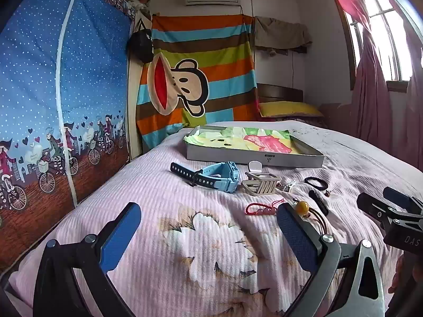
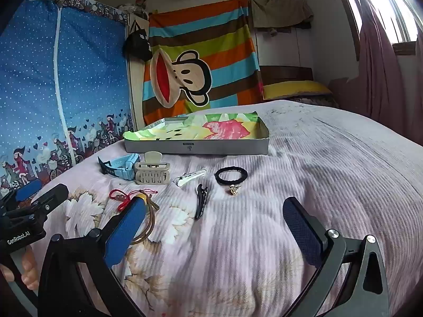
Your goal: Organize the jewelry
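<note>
1. The left gripper (image 1: 208,227) has its two blue pads wide apart and holds nothing; it hovers over the pink bedspread (image 1: 164,190).
2. The right gripper (image 2: 214,227) is also spread apart, with nothing between its fingers.
3. The grey box (image 2: 197,148), lined with a colourful cloth, lies on the bed at 12 o'clock in the right wrist view.
4. In front of the box lie the blue watch (image 2: 120,167) and, touching it, the beige hair claw (image 2: 152,173).
5. Towards 1 o'clock from the claw are a white clip (image 2: 189,177) and a black hair tie (image 2: 230,175), with a small gold piece (image 2: 234,189) just beside the tie.
6. A black hair clip (image 2: 200,204) lies near the centre.
7. At 10 o'clock, a red cord bracelet (image 2: 120,198) and a brown cord with an amber bead (image 1: 302,206) lie next to the right gripper's left finger.
</note>
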